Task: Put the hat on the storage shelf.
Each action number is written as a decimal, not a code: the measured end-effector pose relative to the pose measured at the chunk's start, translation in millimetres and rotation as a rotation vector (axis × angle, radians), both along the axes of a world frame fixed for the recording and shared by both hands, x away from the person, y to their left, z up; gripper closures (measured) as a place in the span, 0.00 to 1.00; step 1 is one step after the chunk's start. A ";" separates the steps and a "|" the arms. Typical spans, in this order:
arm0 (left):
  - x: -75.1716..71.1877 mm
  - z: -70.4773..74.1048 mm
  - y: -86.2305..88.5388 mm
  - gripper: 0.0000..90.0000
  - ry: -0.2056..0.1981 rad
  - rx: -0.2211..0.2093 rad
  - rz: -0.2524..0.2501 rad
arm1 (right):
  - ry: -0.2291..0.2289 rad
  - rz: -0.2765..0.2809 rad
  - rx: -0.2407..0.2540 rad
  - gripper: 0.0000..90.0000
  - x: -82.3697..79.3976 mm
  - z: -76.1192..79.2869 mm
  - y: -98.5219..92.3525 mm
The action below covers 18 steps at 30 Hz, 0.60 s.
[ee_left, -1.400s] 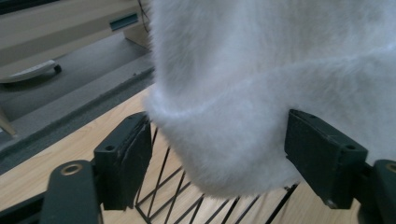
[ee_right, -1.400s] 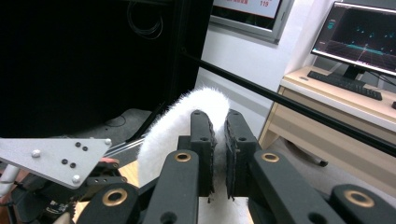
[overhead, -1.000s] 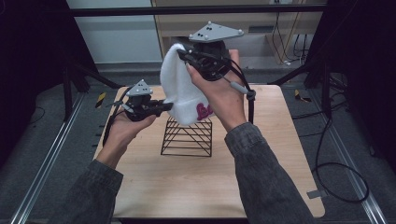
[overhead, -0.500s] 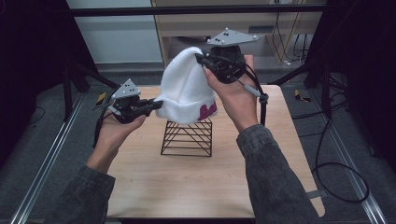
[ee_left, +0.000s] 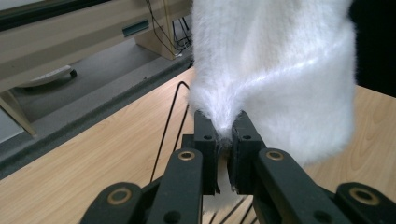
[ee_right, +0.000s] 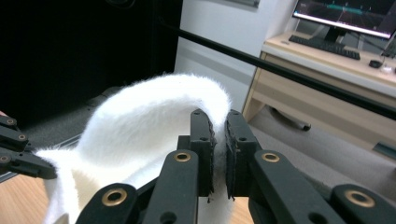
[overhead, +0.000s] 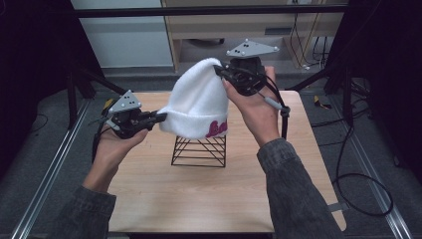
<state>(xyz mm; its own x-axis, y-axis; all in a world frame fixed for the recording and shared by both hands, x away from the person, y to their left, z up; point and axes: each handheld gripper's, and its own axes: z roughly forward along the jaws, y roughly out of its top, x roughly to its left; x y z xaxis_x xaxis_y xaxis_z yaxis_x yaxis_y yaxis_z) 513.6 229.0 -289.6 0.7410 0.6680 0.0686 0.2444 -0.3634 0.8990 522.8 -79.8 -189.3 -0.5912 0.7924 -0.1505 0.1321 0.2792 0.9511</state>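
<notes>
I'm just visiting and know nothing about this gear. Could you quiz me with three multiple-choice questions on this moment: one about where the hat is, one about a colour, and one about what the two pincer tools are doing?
1. Where is the white beanie?
A. Flat on the table
B. Held up over the black wire stand
C. On the floor

2. What colour is the lettering on the beanie's cuff?
A. Blue
B. Green
C. Pink

3. What are the left gripper and right gripper doing?
A. Both are shut on the beanie
B. Both are open and apart from it
C. One grips the stand

Answers: 1 B, the high view shows the beanie raised above the stand on the wooden table. 2 C, the marking at the cuff is pink. 3 A, each gripper view shows its jaws pinching white fabric.
</notes>
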 end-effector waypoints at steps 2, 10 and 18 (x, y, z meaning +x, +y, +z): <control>10.5 -2.8 -1.5 0.93 0.017 -0.009 0.008 | 0.007 -0.007 -0.001 0.93 6.2 -3.4 2.2; 22.2 -6.1 -6.2 0.93 0.028 -0.018 0.020 | 0.041 -0.032 0.005 0.93 25.7 -12.0 3.1; 22.3 -11.4 -5.3 0.93 0.033 0.021 0.034 | 0.051 -0.026 -0.027 0.93 22.1 -21.0 2.4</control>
